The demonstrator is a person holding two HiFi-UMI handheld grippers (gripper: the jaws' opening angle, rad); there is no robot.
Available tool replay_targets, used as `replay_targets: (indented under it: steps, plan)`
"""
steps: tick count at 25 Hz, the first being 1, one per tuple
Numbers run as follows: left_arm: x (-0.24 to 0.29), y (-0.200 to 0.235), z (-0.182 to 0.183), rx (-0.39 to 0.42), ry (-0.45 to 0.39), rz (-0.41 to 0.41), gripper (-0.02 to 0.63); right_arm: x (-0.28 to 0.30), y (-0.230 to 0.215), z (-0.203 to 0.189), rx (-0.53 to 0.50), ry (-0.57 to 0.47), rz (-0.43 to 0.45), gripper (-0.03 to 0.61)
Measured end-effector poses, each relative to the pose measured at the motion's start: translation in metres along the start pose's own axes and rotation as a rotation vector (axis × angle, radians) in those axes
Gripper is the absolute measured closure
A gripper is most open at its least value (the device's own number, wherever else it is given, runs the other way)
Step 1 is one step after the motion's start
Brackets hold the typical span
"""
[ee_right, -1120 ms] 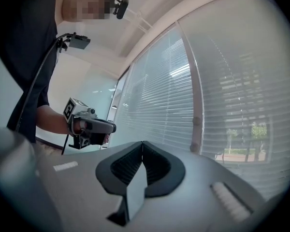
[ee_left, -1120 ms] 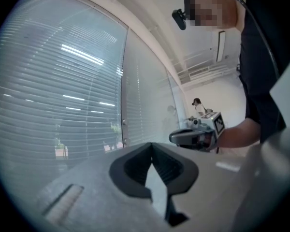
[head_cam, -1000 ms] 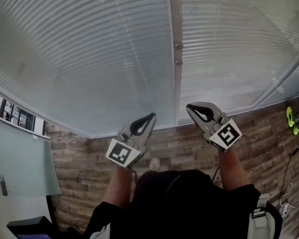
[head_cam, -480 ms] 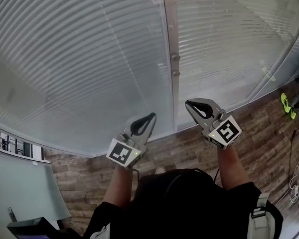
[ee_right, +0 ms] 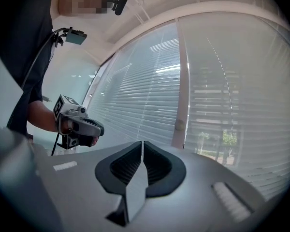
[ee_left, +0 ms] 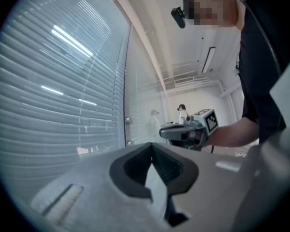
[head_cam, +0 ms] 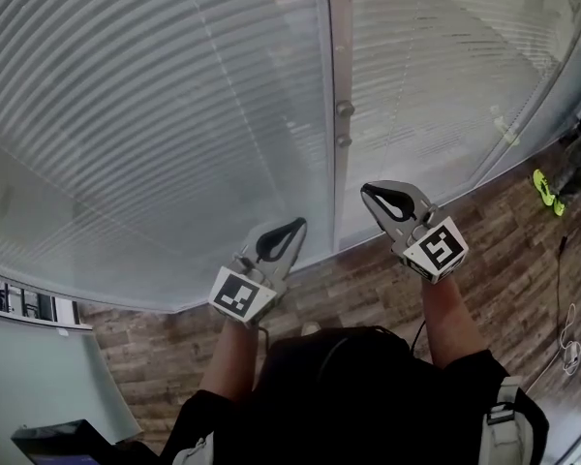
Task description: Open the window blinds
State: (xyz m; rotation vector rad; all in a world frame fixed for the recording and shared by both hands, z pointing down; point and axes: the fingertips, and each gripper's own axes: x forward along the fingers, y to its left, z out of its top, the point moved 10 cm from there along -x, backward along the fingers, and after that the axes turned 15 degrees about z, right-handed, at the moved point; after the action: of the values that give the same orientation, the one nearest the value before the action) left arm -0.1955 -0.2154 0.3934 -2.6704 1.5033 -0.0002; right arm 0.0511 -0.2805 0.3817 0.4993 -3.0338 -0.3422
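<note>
The closed window blinds [head_cam: 155,114] fill the upper frame, with two small knobs [head_cam: 344,109] on the central mullion [head_cam: 331,46]. Lower centre, short of the glass, the left hand-held gripper [head_cam: 294,227] is clamped shut and empty, and the right hand-held gripper [head_cam: 367,192] is empty too, its jaws barely beginning to part. The right one should probably open wide and square onto a knob before clamping.

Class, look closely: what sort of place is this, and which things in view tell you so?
Probably an office or a similar indoor workplace: wide slatted blinds reaching the floor, which is wood plank, with a metal post between them.

Pale grey horizontal-slat window blinds [head_cam: 155,114]: lowered full height, hanging in two panels. Left panel [head_cam: 126,163] slats near shut; right panel [head_cam: 436,76] slats partly tilted, greenery visible through.
</note>
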Motion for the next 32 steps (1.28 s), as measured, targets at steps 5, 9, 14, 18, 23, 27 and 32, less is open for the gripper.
replay_targets:
  steps: [5, 9, 14, 18, 23, 27, 32]
  plan:
    - [-0.005, 0.009, -0.005, -0.019, -0.005, -0.015, 0.609, 0.013, -0.01, 0.007, -0.079, 0.103, -0.028, 0.548]
    - [-0.01, 0.007, -0.016, -0.05, -0.025, -0.027, 0.609, 0.025, -0.02, 0.024, -0.231, 0.259, -0.062, 0.522]
    - [-0.015, 0.003, -0.026, -0.056, -0.055, -0.046, 0.609, 0.043, -0.04, 0.045, -0.449, 0.453, -0.173, 0.418]
    - [-0.017, -0.002, -0.025, -0.069, -0.064, -0.062, 0.609, 0.055, -0.054, 0.052, -0.52, 0.526, -0.222, 0.379]
    - [-0.025, -0.006, -0.017, -0.066, -0.045, -0.055, 0.609, 0.07, -0.06, 0.05, -0.682, 0.679, -0.227, 0.362]
    - [-0.031, -0.003, -0.018, -0.037, -0.069, -0.039, 0.609, 0.081, -0.069, 0.049, -0.774, 0.748, -0.239, 0.362]
    - [-0.034, 0.004, -0.012, -0.034, -0.047, -0.024, 0.609, 0.096, -0.077, 0.044, -0.783, 0.752, -0.232, 0.371]
